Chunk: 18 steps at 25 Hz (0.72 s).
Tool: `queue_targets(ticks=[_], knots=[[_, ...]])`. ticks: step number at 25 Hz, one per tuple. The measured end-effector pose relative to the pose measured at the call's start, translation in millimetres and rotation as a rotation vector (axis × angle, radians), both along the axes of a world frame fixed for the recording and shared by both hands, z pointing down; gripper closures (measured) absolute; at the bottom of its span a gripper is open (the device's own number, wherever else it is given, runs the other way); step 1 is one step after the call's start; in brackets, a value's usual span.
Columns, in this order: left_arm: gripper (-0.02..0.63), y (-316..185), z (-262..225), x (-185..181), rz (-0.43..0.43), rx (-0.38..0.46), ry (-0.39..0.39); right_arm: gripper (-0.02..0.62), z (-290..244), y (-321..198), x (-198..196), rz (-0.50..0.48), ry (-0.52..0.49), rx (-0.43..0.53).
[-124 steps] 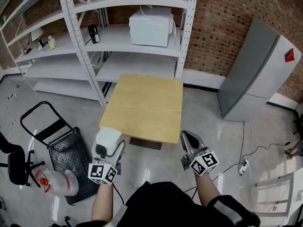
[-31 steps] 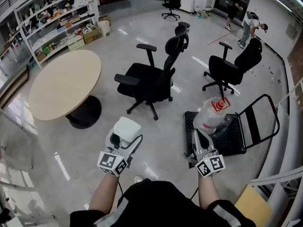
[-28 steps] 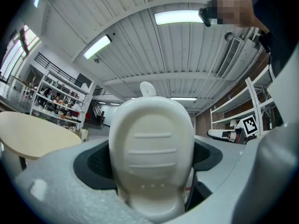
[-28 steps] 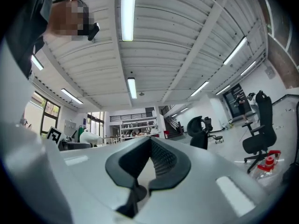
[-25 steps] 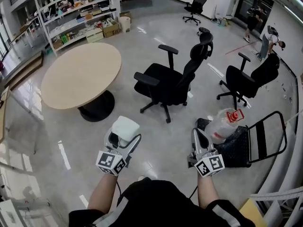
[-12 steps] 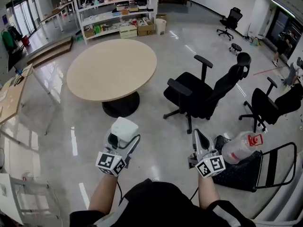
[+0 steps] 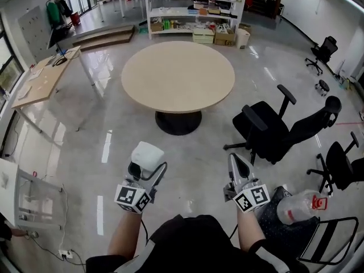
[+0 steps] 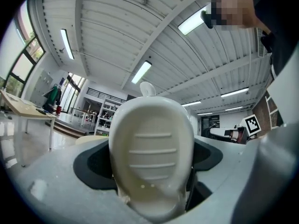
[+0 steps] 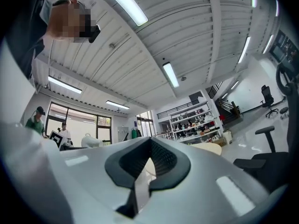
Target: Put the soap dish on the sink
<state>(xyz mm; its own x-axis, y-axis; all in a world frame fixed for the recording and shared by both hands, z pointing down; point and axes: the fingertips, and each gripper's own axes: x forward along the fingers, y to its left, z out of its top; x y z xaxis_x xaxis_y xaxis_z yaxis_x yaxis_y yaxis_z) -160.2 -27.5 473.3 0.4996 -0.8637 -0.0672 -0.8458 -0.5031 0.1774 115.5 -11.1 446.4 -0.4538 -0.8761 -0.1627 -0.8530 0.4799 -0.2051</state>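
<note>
One soap dish [image 7: 146,153] sits clamped in the left tool [image 7: 148,166]. The right tool [image 7: 234,162] is closed and empty. Ahead stands one round tabletop [image 7: 178,75], with three office chairs [image 7: 273,135] to its right.

soap dish [image 7: 147,153] lower end hidden inside left gripper [image 7: 143,172]; shelf [image 7: 190,7] items too small to tell.

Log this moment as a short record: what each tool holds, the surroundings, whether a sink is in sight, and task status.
left tool: shut on the soap dish, which is white and ridged
right tool: shut, nothing between its jaws
surroundings: open hall floor, round table ahead, office chair to the right
sink: none in any view
task status: dish in the tool, not yet placed
</note>
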Motion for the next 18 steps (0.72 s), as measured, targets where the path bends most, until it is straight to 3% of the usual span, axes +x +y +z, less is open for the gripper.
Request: queue_targets(ticks=[7, 18], knots=[[0.137, -9.7, 6.9, -28.1, -0.101, -0.016, 0.007, 0.589, 0.3, -37.0, -24.6, -0.093, -0.016, -0.003], [0.137, -80.9, -21.8, -14.8, -0.191, 0.03, -0.016, 0.589, -20.6, -131.5, -1.9, -0.157, -0.061, 0.053]])
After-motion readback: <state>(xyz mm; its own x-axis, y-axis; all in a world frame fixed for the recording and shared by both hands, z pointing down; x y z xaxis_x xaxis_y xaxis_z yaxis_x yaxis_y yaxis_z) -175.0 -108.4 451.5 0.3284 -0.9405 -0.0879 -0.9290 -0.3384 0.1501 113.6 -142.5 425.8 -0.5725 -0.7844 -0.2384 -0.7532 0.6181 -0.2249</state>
